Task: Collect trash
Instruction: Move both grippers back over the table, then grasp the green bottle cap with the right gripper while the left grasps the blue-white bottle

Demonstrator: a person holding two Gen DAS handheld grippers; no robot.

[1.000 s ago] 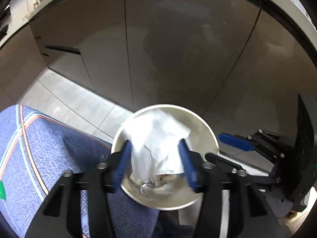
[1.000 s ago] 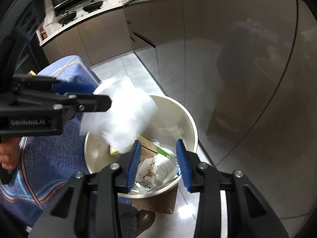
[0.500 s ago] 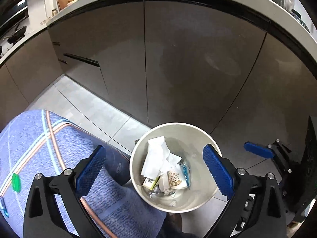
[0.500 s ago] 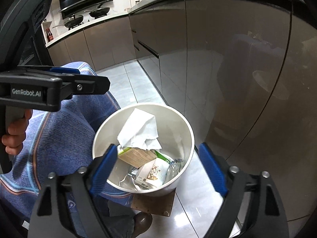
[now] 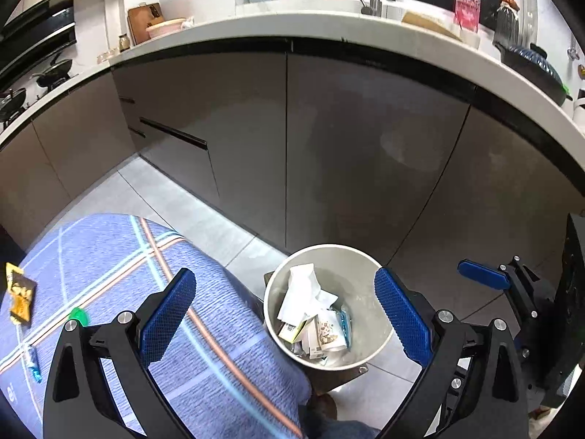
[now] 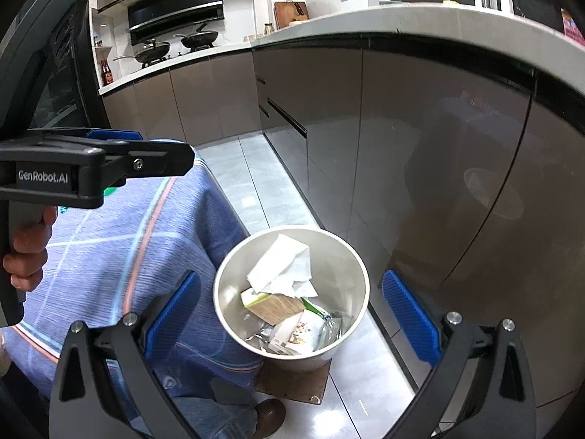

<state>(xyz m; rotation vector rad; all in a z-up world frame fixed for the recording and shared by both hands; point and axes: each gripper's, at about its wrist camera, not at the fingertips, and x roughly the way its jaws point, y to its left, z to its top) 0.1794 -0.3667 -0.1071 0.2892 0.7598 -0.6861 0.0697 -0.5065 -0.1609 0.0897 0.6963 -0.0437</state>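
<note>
A white round trash bin (image 5: pixel 360 267) (image 6: pixel 351 259) stands on the floor beside the table. It holds a crumpled white tissue (image 5: pixel 303 292) (image 6: pixel 283 269), a small carton (image 6: pixel 272 303) and several wrappers. My left gripper (image 5: pixel 285 316) is open and empty, high above the bin. My right gripper (image 6: pixel 290 311) is open and empty, also above the bin. On the blue checked tablecloth (image 5: pixel 120 256) lie a yellow snack packet (image 5: pixel 20 294), a green cap (image 5: pixel 78 315) and a small blue wrapper (image 5: pixel 33 364).
Grey kitchen cabinets (image 5: pixel 329 146) run close behind the bin under a white counter (image 5: pixel 329 23) with a sink, bottles and a pot. A brown mat (image 6: pixel 292 380) lies under the bin. The person's shoe (image 6: pixel 268 415) is near the bin.
My left gripper opened and let the white tissue fall into the bin. My right gripper opened too. Both grippers rose well above the bin.
</note>
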